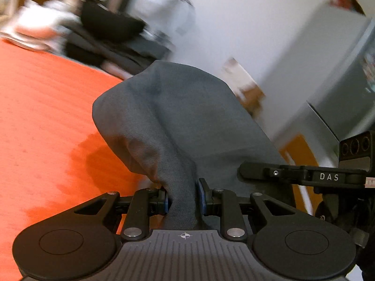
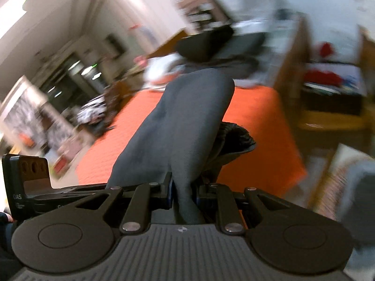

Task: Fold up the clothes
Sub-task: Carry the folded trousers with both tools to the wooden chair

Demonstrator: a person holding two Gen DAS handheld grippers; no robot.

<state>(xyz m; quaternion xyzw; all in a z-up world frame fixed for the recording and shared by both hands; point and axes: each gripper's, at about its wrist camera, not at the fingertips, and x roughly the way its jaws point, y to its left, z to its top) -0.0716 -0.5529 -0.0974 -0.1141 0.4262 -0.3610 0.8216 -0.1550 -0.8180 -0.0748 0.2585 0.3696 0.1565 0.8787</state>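
Left wrist view shows a dark grey garment (image 1: 173, 117) of fine twill weave, bunched into a rounded hump with soft folds running down to a narrow neck. That neck is pinched between the blue pads of the left gripper (image 1: 182, 199), whose jaws are clenched on the cloth. From the jaws the garment rises ahead and spreads wide, above an orange cover (image 1: 42, 121) that lies ahead and to the left of the jaws. To the right of the jaws the other gripper's black body, marked DAS, pokes in beside the cloth. In the right wrist view the same garment (image 2: 187, 121) looks smooth and darker, standing ahead of the jaws as a tall lobe, with a ribbed dark edge curling out on its right side. The right gripper (image 2: 184, 194) is likewise clamped on a thin fold of the garment, held between its pads. How the cloth runs between the two grippers is hidden by its own folds, and its lower part is cut off behind the gripper bodies. Beyond the cover, the room is smeared by blur; a dark pile (image 2: 211, 44) and pale heaps far ahead of the jaws cannot be made out.
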